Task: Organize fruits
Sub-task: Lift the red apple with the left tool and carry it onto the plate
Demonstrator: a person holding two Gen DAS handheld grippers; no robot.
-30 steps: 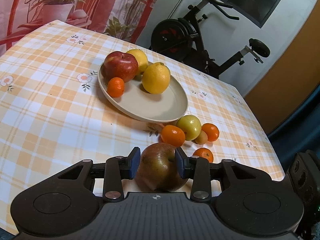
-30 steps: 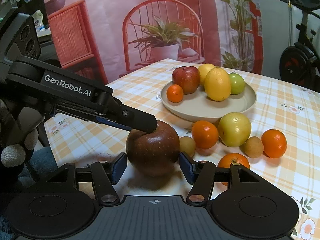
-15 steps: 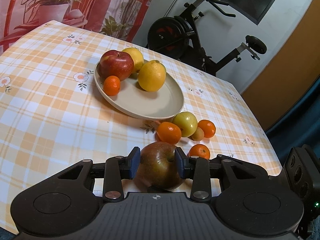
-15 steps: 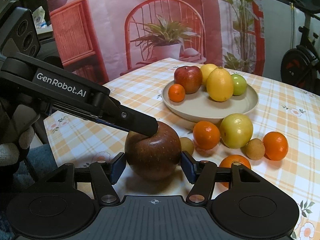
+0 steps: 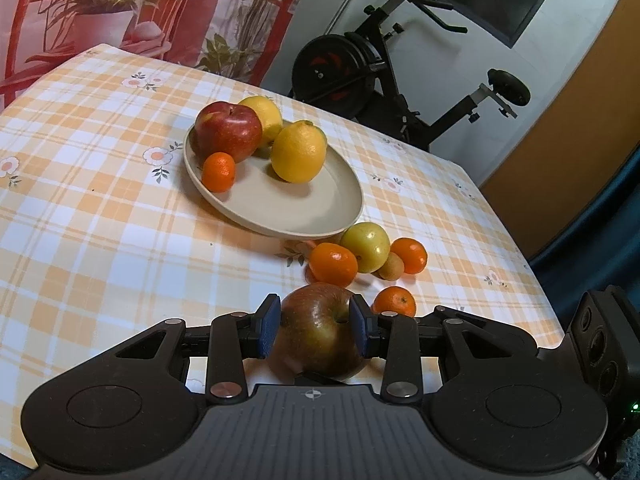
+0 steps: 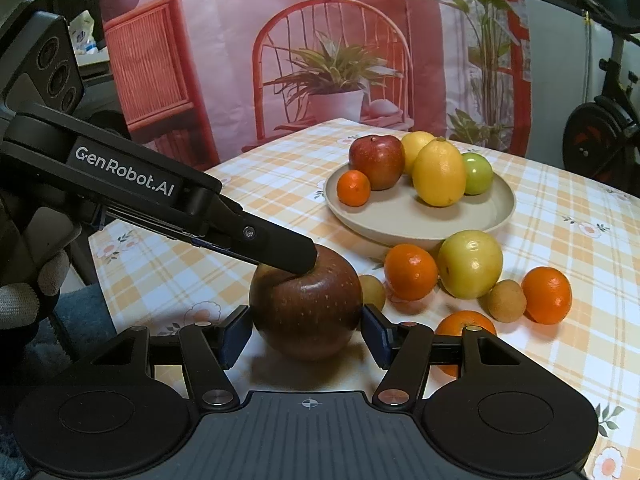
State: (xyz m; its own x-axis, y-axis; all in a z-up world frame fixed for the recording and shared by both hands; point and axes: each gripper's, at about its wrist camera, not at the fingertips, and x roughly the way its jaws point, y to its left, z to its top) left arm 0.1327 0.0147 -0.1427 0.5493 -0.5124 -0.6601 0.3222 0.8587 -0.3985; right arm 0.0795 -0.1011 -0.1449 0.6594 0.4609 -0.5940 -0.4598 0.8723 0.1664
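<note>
Brown apple | left claw clamped | near table edge

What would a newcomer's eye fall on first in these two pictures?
A dark reddish-brown apple sits nearest, gripped between the left gripper's jaws while the right gripper's open jaws flank it. Behind it on the orange checked tablecloth, a beige oval plate holds brighter fruit.

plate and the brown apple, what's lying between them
Left wrist view: a mandarin beside a yellow-green apple lies between the brown apple and the plate.
</note>
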